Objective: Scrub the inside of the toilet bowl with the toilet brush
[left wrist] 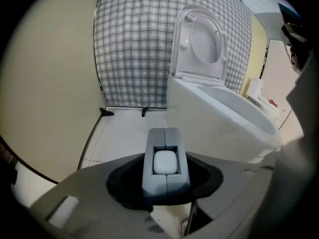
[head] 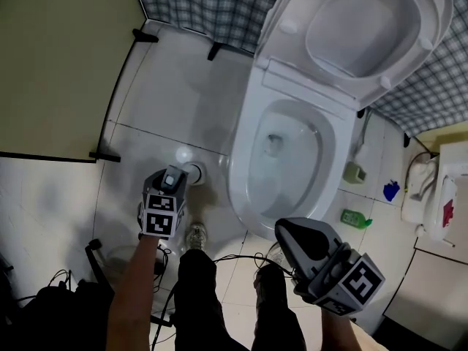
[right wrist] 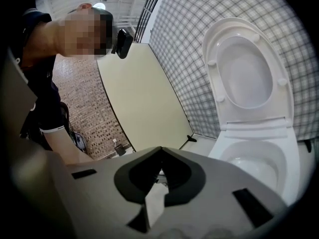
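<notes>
Toilet brush (left wrist: 165, 162): we are seeing only its handle end, a white rounded piece framed in grey. It is hanging over the floor left of the toilet, just beside a round white holder (head: 194, 172). The bristle end is not showing.
Left gripper (head: 168, 186): its jaws are clamping the handle end.
Right gripper (head: 287, 229): its jaws are meeting at the tips with nothing between them. It is hovering in front of the bowl.
Toilet bowl (head: 240, 168): white, with water lying at the bottom. The seat and lid (head: 365, 28) are standing raised against the chequered wall (head: 205, 2).
In the way: the bowl's outer wall is standing between the brush and the bowl's inside. Black cables (head: 234, 257) are trailing across the floor by our shoe (head: 196, 234).
Surroundings: a pale partition (head: 58, 64) is closing the left side. Right of the toilet, a green bottle (head: 356, 217), a blue item (head: 391, 190) and a pale container (head: 355, 172) are sitting on the floor.
Count: we are counting one brush, one holder, one toilet, two grippers and three small floor items.
</notes>
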Demonstrator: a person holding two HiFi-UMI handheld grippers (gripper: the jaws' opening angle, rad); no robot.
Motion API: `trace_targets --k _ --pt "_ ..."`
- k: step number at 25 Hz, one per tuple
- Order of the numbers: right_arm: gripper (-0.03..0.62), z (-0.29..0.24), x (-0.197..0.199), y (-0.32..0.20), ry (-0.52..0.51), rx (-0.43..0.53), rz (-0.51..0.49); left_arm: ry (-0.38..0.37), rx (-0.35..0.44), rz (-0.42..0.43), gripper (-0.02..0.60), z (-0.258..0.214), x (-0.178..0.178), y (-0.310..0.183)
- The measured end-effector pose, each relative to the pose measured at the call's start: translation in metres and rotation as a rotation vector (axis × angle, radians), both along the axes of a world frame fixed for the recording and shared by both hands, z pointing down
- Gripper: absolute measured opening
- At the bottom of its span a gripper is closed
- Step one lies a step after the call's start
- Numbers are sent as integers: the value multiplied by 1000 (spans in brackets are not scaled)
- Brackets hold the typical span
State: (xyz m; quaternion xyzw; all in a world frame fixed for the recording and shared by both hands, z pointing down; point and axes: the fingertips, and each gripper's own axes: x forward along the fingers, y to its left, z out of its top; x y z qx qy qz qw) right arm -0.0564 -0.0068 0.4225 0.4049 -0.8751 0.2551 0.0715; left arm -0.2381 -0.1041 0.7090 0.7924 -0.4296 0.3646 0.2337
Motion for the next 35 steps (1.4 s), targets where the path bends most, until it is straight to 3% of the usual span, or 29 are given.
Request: trace_targets --k 5,14,15,17,21,25,28,35 --pt "2 12 12 4 13 -23 16 -18 -7 -33 189 23 8 0" --pt "2 20 21 7 13 -46 41 -45 17 9 193 45 19 2" --pt "2 18 21 6 13 -42 42 -49 11 12 205 46 20 2" --pt "2 14 21 6 8 -32 44 -61 -13 17 287 48 19 7" --pt "2 0 22 5 5 -18 51 -76 -29 63 304 37 20 22" --pt "2 -27 20 7 11 -5 37 -47 -53 0 307 -2 8 38" --pt "2 -63 23 4 15 42 57 -10 -21 -34 307 -48 2 30" --pt "2 -145 43 21 50 116 101 253 72 25 291 -213 62 31"
